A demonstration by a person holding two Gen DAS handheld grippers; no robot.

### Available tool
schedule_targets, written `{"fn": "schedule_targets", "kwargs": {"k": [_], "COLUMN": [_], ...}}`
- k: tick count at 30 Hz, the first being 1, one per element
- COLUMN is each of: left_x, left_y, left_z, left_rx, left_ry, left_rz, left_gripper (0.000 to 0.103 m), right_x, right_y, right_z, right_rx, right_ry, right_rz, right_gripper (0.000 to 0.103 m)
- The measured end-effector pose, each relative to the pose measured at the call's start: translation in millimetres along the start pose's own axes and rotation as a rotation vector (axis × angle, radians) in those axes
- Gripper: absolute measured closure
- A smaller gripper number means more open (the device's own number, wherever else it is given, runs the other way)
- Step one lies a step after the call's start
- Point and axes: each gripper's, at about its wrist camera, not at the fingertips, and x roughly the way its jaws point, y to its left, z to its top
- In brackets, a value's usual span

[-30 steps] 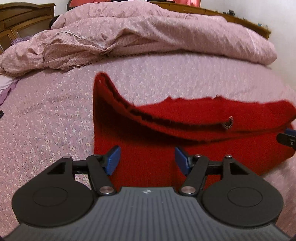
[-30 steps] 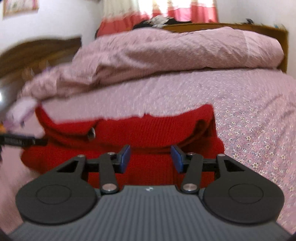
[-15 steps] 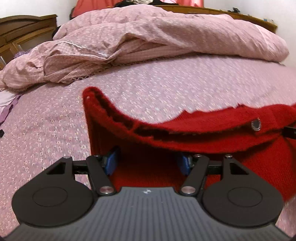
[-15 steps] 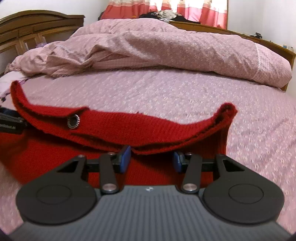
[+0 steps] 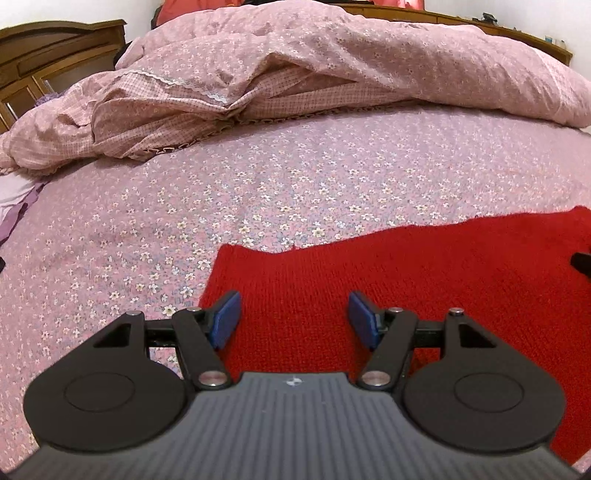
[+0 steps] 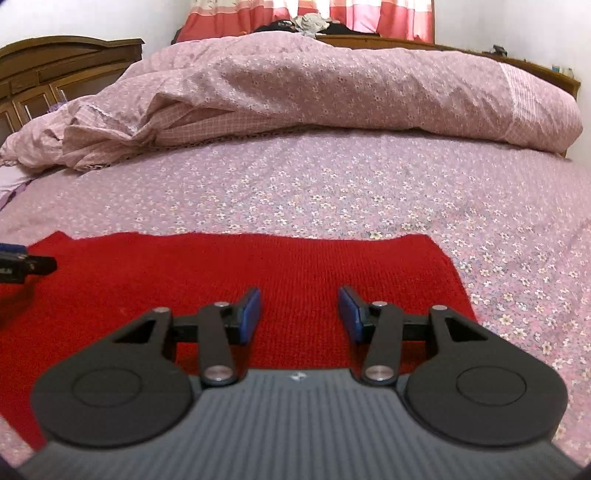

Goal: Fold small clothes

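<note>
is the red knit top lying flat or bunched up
Flat: the red knit top lies smooth on the floral bedsheet, no raised edges.

1 red knit garment (image 6: 229, 280), 1 rumpled duvet (image 6: 332, 92), 2 grippers (image 5: 291, 317) (image 6: 299, 310)

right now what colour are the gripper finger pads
Blue pads on black arms, clearest in the right wrist view.

Home bedroom, bed with floral sheet (image 6: 332, 192), rumpled pink duvet (image 6: 332, 88), wooden headboard (image 6: 55, 62), curtains (image 6: 332, 14)
</note>
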Motion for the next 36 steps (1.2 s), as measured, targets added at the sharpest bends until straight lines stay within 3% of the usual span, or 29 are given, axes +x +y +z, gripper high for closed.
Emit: {"fn": "schedule_targets", "kwargs": {"k": [6,13,20,24,33,35,36], "left_x": [-20,-72,-100,-109,-105,-103,-102], "left_y": [4,5,15,31,41,41,41], "left_z": [2,-17,-51,-61,-81,-84,-84], "left_rx": [-0.015,-0.064,-0.088,-0.142,-0.176,-0.170,-0.169], "left_ry": [0.005,-0.024,0.015,0.029,0.065,0.081,0.085], "left_rz": [-0.006,-0.003,0.034,0.023,-0.010,-0.007,-0.005], "left_gripper": [0.033,0.033,0.033,0.033,0.032,0.032,0.032], "right_x": [-9,-61,-115,-125,-103,-103,-103], "right_y": [-6,-7,-29,-51,-73,-69,-67], "right_z": [7,-2,-24,-38,-70,-74,-75], "right_rx": [0.065,0.115,0.182,0.239,0.443,0.451,0.447], "right_ry": [0.002,-0.056,-0.135,-0.131,-0.061,-0.061,-0.060], "right_rz": [0.019,0.022,-0.089,-0.132,0.041,0.057,0.054], "right_gripper": [0.054,0.054,0.054,0.054,0.051,0.055,0.066]}}
